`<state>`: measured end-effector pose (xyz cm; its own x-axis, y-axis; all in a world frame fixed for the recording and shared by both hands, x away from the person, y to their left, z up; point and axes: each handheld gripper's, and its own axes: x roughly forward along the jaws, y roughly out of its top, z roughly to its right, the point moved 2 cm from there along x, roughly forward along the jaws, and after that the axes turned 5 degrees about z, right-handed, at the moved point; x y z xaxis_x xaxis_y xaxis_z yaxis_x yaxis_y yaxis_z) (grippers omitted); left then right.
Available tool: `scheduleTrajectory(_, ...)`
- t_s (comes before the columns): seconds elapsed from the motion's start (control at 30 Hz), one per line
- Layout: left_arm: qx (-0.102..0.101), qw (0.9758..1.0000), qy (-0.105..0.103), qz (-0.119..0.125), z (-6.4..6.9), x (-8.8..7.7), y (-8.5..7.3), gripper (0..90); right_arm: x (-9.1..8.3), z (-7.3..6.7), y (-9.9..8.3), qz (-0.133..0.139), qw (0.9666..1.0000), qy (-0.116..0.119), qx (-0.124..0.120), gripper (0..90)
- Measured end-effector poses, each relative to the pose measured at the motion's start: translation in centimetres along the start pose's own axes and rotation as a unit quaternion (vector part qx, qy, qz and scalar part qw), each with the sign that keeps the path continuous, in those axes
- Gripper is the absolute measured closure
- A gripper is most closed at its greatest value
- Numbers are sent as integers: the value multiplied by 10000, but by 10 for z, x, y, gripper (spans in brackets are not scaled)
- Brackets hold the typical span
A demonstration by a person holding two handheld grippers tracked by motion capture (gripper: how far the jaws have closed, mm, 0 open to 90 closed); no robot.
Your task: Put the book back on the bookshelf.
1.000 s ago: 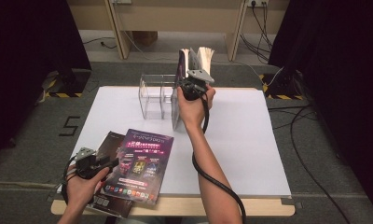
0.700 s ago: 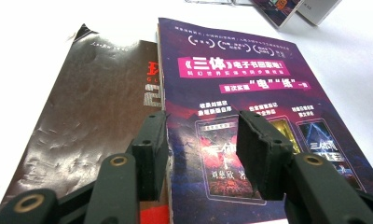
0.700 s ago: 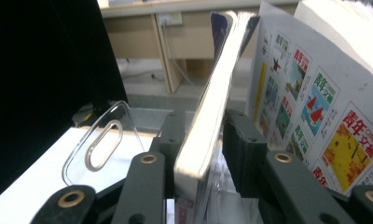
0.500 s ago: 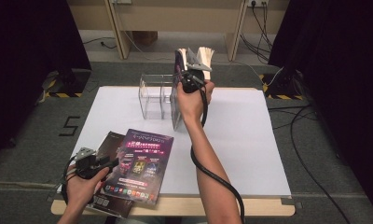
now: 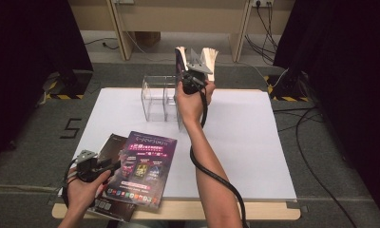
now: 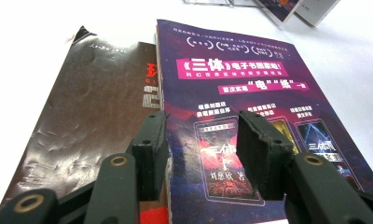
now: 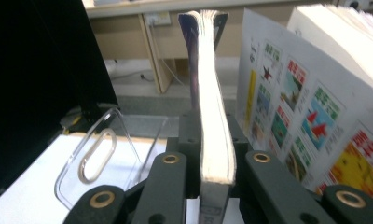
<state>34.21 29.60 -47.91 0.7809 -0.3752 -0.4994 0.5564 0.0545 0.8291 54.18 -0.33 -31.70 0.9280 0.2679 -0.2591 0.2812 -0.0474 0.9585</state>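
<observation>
One book (image 7: 215, 116) upright, probably clamped, right gripper (image 7: 216, 179).

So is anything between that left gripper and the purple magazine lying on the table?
Nothing visible. The left gripper hangs open right over the purple magazine, jaws straddling its left edge, with only the darker booklet tucked beneath.

White-topped table (image 5: 254, 142) with clear acrylic rack (image 5: 159, 97), purple booklet (image 5: 143, 168) overlapping dark booklet (image 5: 113, 145).
</observation>
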Motion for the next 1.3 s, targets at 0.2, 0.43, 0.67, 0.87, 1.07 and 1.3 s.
scheduleTrajectory(0.2,-7,10000,-4,8,0,0,0,529,9,-1,1,156,9998,-100,-14,832)
scheduleTrajectory(0.43,-1,10000,-7,-11,0,0,0,528,10,-1,-4,249,9994,-231,-104,829)
scheduleTrajectory(0.67,17,10000,-22,-23,2,1,-1,528,8,-1,-7,217,9986,-325,-365,794)
scheduleTrajectory(0.87,30,10000,-23,-32,3,3,-2,528,4,4,-6,162,9986,-274,-413,712)
scheduleTrajectory(1.07,52,10000,-35,-41,4,3,-2,528,2,7,-10,66,9987,-254,-438,683)
scheduleTrajectory(1.3,49,10000,-39,-38,6,3,-2,528,-4,11,-18,-42,9989,-231,-414,667)
